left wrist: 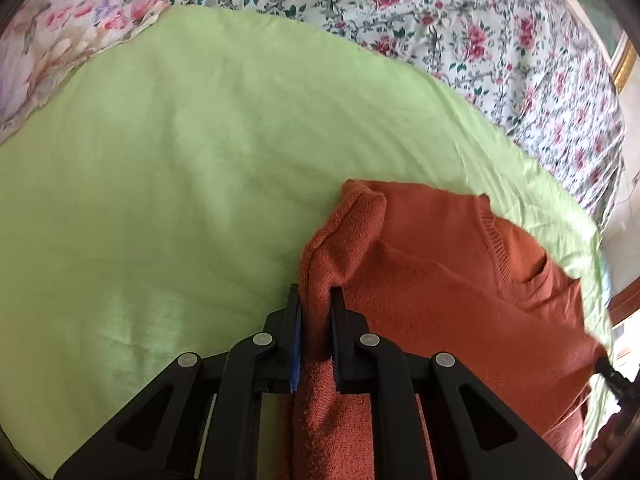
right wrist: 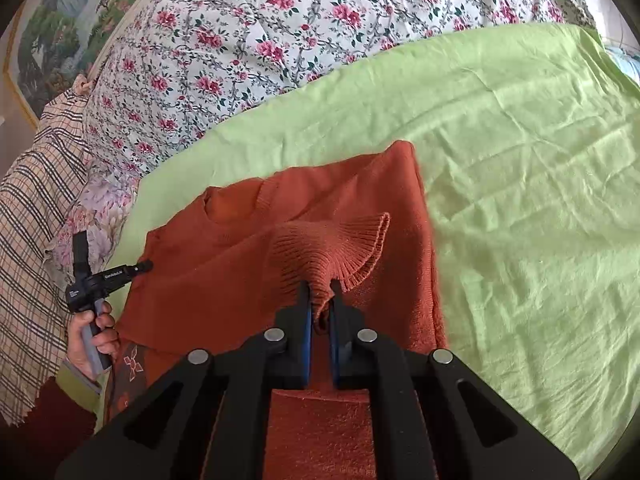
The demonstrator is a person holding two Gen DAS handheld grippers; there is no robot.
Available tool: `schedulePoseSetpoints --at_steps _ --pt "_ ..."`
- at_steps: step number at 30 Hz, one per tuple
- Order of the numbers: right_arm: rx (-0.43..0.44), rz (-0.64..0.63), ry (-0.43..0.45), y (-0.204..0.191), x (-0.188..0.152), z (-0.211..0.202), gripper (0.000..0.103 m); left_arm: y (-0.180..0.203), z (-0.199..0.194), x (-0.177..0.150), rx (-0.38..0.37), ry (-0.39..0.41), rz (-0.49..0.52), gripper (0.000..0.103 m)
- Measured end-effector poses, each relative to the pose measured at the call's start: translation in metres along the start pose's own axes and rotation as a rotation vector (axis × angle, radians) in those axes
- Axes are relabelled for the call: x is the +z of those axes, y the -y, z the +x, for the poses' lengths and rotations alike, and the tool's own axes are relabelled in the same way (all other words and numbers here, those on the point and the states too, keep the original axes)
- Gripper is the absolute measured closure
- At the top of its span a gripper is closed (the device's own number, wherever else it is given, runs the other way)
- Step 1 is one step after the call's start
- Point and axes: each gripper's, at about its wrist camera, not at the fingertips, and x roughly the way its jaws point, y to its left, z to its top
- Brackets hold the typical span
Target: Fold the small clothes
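Note:
An orange knit sweater (left wrist: 440,280) lies on a light green sheet (left wrist: 160,180). My left gripper (left wrist: 316,300) is shut on a folded edge of the sweater, which bunches up between its fingers. In the right wrist view the sweater (right wrist: 224,264) lies spread with its neckline at the left. My right gripper (right wrist: 320,292) is shut on the ribbed sleeve cuff (right wrist: 340,248), lifted over the sweater's body. The left gripper also shows in the right wrist view (right wrist: 142,267), held in a hand at the sweater's left edge.
A floral quilt (right wrist: 260,32) lies beyond the green sheet (right wrist: 520,180). A plaid cloth (right wrist: 32,208) lies at the left. The quilt also fills the top right of the left wrist view (left wrist: 480,32). A framed picture (right wrist: 60,20) stands behind.

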Motion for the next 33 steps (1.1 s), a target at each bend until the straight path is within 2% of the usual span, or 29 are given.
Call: schedulePoseSetpoints --at_steps 3,7,9,11,13,16,17,19,20,21,24,26,27,30,33 --pt "-0.007 0.034 -0.020 0.010 -0.001 -0.002 0.095 -0.001 0.004 0.002 -0.001 -0.013 0.008 0.092" --pt "-0.100 0.027 -0.150 0.017 -0.010 0.021 0.094 -0.003 0.000 0.001 -0.011 -0.043 0.010 0.089" --pt "-0.114 0.035 -0.121 0.013 -0.010 0.014 0.087 -0.004 -0.004 0.000 0.017 -0.059 0.011 0.081" --pt "-0.142 0.001 -0.059 0.002 -0.006 0.003 0.073 -0.005 -0.010 -0.005 0.010 -0.065 0.005 0.080" --pt "-0.133 -0.024 -0.009 -0.006 -0.001 -0.004 0.068 -0.006 -0.021 -0.013 0.009 -0.066 0.004 0.078" --pt "-0.138 -0.032 0.029 -0.012 0.008 -0.007 0.068 -0.005 -0.038 -0.035 0.004 -0.067 0.015 0.071" --pt "-0.109 -0.038 0.031 -0.014 0.009 -0.006 0.068 -0.005 -0.044 -0.045 0.005 -0.067 0.018 0.067" --pt "-0.030 -0.033 0.002 -0.016 0.012 0.002 0.068 -0.005 -0.050 -0.059 -0.006 -0.073 0.032 0.065" --pt "0.015 -0.031 -0.029 -0.016 0.011 0.010 0.068 -0.003 -0.051 -0.064 0.005 -0.076 0.047 0.064" --pt "0.016 -0.041 -0.057 -0.016 0.010 0.019 0.068 -0.003 -0.051 -0.068 0.035 -0.073 0.065 0.061" --pt "-0.102 -0.018 -0.107 -0.002 0.005 0.038 0.072 -0.004 -0.047 -0.071 0.089 -0.073 0.084 0.061" --pt "-0.076 0.057 -0.076 0.011 0.003 0.034 0.077 -0.007 -0.047 -0.068 0.105 -0.070 0.068 0.060" --pt "-0.091 0.073 -0.064 0.012 0.003 0.030 0.077 -0.009 -0.049 -0.067 0.106 -0.069 0.052 0.060" --pt "-0.157 0.074 0.007 0.005 -0.001 0.004 0.066 -0.015 -0.060 -0.070 0.125 -0.055 0.037 0.060" --pt "-0.122 0.100 0.025 0.010 -0.007 -0.021 0.063 -0.022 -0.074 -0.083 0.113 -0.059 0.016 0.060"
